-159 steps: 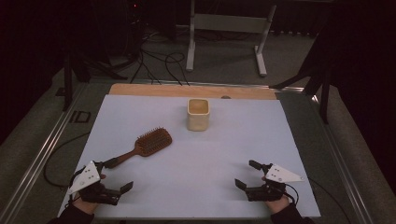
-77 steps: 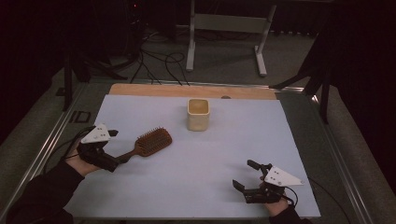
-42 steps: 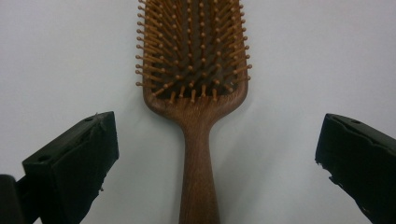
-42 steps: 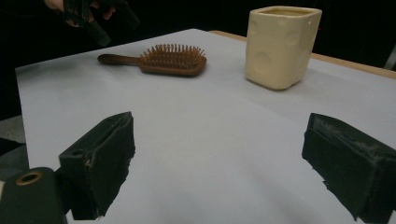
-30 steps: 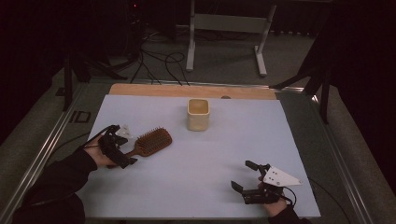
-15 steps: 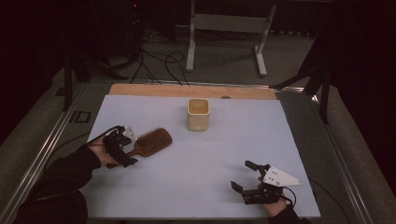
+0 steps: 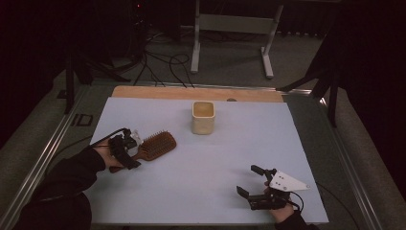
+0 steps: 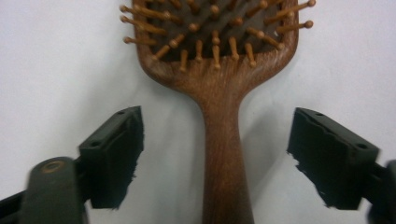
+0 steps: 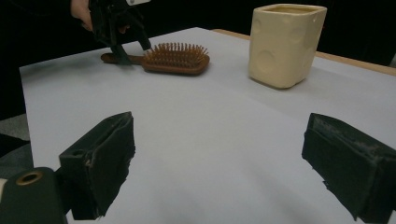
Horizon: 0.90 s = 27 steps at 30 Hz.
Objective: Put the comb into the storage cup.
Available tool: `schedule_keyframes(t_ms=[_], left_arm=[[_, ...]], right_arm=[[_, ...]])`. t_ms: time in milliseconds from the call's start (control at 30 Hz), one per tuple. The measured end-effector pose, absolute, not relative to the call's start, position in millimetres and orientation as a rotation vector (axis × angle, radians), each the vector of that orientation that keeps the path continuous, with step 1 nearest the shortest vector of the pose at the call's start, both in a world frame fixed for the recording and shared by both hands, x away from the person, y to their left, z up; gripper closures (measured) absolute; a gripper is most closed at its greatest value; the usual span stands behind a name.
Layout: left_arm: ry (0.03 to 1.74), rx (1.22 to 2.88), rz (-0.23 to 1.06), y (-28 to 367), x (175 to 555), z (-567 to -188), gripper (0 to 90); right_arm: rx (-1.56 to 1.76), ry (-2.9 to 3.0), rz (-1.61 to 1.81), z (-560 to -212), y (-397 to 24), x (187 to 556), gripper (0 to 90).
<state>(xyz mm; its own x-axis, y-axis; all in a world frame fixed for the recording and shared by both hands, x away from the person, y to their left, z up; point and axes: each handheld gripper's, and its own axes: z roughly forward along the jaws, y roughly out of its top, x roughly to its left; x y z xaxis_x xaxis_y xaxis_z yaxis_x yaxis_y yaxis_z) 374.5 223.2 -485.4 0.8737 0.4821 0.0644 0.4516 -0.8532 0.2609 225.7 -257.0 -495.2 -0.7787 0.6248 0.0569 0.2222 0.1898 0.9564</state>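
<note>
A brown wooden hairbrush (image 7: pixel 155 145) lies bristles-up on the white tabletop (image 7: pixel 206 158), left of the middle. My left gripper (image 7: pixel 125 152) points down over its handle. In the left gripper view the handle (image 8: pixel 223 154) runs between the two black pads (image 8: pixel 114 156). The jaws have just been closing, and a gap still shows on each side, so the gripper is open. The right gripper view takes in the brush (image 9: pixel 175 58) with the left gripper (image 9: pixel 128 49) over its handle. My right gripper (image 7: pixel 246 179) rests open near the front right edge, nothing between its jaws (image 9: pixel 224 168).
A cream square cup (image 7: pixel 203 117) stands upright behind the middle of the table, right of the brush; it is also seen in the right gripper view (image 9: pixel 285 44). A wooden strip (image 7: pixel 196 93) borders the far edge. Metal rails (image 7: pixel 52 148) run along both sides.
My left gripper moved from the front left edge up to the brush handle and tipped down over it. Its jaws now stand astride the handle. The right gripper barely shifted.
</note>
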Motion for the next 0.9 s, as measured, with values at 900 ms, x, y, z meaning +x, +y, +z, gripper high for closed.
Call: schedule_keyframes(t_ms=[900], left_arm=[[0.747,2.870,0.064,216.7,388.2,-487.4,57.1]], right_arm=[[0.798,2.130,1.624,-495.6,-257.8,226.2,9.2]])
